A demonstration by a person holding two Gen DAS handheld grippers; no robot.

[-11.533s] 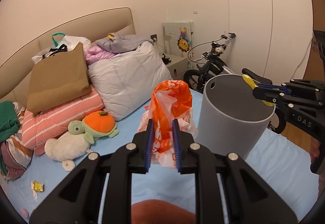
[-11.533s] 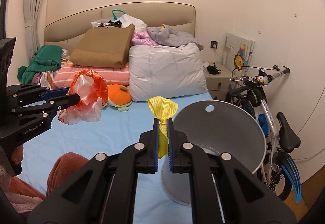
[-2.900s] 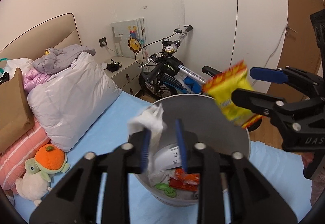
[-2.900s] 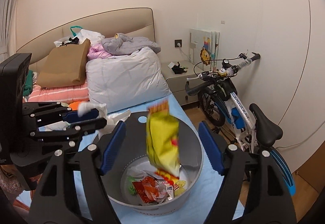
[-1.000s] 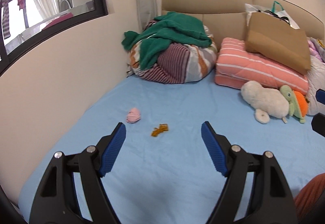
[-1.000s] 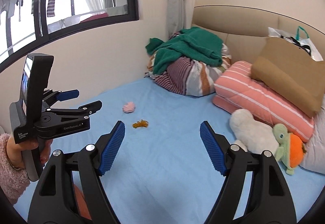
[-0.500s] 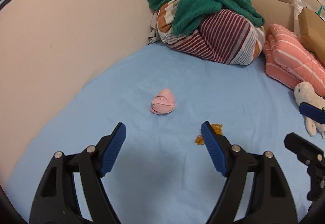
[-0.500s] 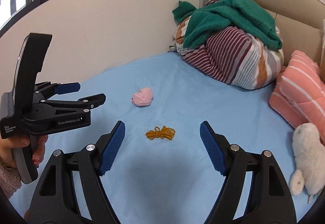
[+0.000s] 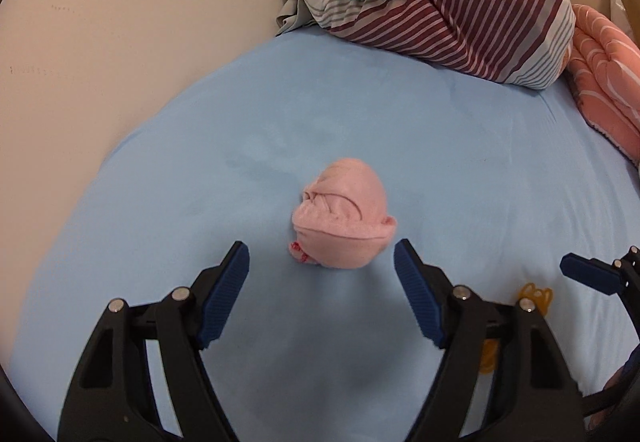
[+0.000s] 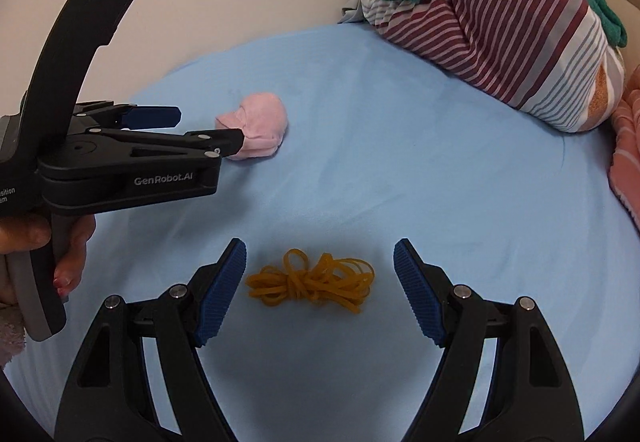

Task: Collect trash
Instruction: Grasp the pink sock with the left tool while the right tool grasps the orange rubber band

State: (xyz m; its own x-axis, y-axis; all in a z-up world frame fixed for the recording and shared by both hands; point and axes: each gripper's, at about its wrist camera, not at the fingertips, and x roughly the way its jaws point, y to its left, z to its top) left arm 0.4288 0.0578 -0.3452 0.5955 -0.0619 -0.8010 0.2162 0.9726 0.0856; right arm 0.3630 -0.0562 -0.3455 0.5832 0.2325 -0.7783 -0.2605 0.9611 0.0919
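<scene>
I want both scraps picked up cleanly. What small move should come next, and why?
Probably lower both a little further, then close. The left gripper is closing slightly, short of the pink wad, pads not touching it. The right gripper is open around the rubber bands on the sheet.

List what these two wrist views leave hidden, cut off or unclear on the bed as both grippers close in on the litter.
- Left wrist view: the yellow rubber bands are mostly hidden behind the left gripper's finger.
- Right wrist view: the near edge of the pink wad is covered by the left gripper's tip, so contact cannot be judged.
- Both views: what the pink wad is made of is unclear.
- Both views: the striped bundle is cut by the frame edge.
</scene>
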